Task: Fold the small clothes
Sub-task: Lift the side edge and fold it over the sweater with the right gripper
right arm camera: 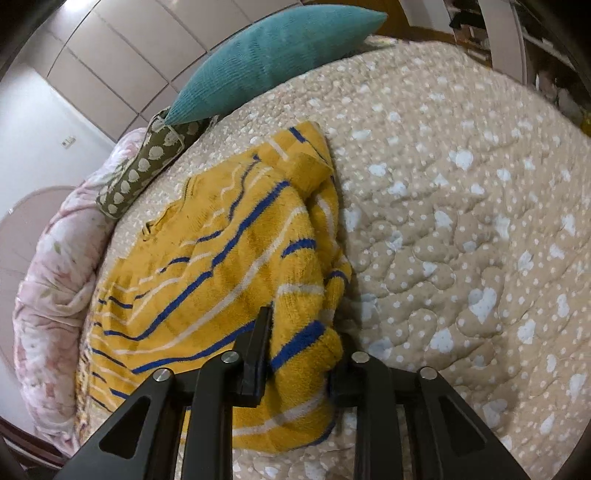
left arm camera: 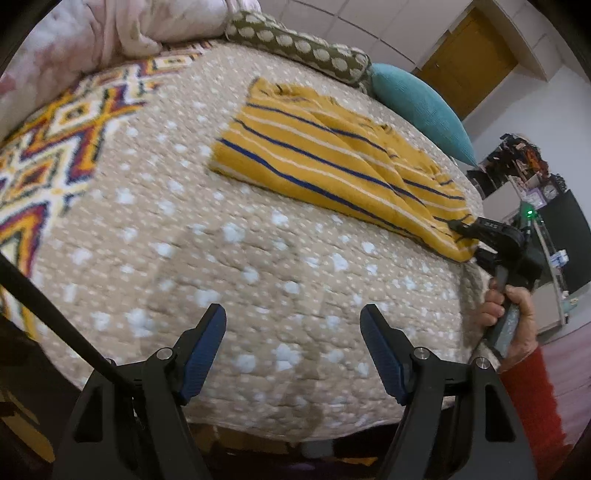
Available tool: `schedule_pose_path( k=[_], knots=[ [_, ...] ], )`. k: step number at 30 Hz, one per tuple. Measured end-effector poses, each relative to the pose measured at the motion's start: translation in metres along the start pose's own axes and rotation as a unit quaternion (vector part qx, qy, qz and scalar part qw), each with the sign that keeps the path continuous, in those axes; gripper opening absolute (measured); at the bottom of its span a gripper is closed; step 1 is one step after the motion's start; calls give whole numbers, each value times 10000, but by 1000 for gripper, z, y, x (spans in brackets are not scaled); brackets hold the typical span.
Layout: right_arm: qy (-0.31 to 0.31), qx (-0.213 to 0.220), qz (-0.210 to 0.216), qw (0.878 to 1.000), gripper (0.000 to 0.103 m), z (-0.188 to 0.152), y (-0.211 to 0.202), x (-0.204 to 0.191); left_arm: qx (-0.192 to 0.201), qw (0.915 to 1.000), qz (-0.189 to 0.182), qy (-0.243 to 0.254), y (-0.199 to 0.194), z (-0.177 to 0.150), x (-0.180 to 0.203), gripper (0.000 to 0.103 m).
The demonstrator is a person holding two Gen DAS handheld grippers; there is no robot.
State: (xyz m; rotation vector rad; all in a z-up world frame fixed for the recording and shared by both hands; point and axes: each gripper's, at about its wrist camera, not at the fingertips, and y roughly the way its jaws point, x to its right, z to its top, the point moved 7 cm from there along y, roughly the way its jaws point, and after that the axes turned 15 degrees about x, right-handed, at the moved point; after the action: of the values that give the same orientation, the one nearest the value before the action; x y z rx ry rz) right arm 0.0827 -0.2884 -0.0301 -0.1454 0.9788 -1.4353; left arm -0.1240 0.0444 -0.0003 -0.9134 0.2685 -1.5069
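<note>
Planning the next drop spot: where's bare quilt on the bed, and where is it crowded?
Free: the beige dotted quilt between the open left gripper and the yellow blue-striped knitted sweater, and right of the sweater in the right wrist view. Crowded: the far edge, with the teal cushion, olive spotted bolster and pink duvet.

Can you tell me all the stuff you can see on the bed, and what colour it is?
sweater: one, yellow with blue and white stripes, flat on the quilt
quilt: one, beige with white spots, covers the bed
teal pillow: one, far edge
olive pillow: one, white shell print, beside the teal one
pink duvet: one, bunched at the bed's end
patterned blanket: one, orange, white, purple
left tongs: open, empty
right tongs: shut on the sweater
hand: red sleeve
</note>
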Motion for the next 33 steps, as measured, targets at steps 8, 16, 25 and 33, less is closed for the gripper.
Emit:
schedule_pose_path(
  k=[8, 16, 25, 33],
  knots=[
    [-1086, 646, -19, 9920, 19, 31, -29, -94, 571, 9969, 544, -2, -27, 22, -50, 74],
    [-3340, 483, 493, 9401, 19, -45, 1, -267, 908, 9900, 1046, -255, -52, 34, -101, 74],
    [-5080, 369, 268, 8601, 18, -162, 44, -341, 973, 9858, 1295, -445, -60, 34, -133, 74],
    [-5582, 761, 477, 8248, 9, -175, 18, -367, 994, 9841, 1352, -590, -58, 37, -146, 74]
  ],
)
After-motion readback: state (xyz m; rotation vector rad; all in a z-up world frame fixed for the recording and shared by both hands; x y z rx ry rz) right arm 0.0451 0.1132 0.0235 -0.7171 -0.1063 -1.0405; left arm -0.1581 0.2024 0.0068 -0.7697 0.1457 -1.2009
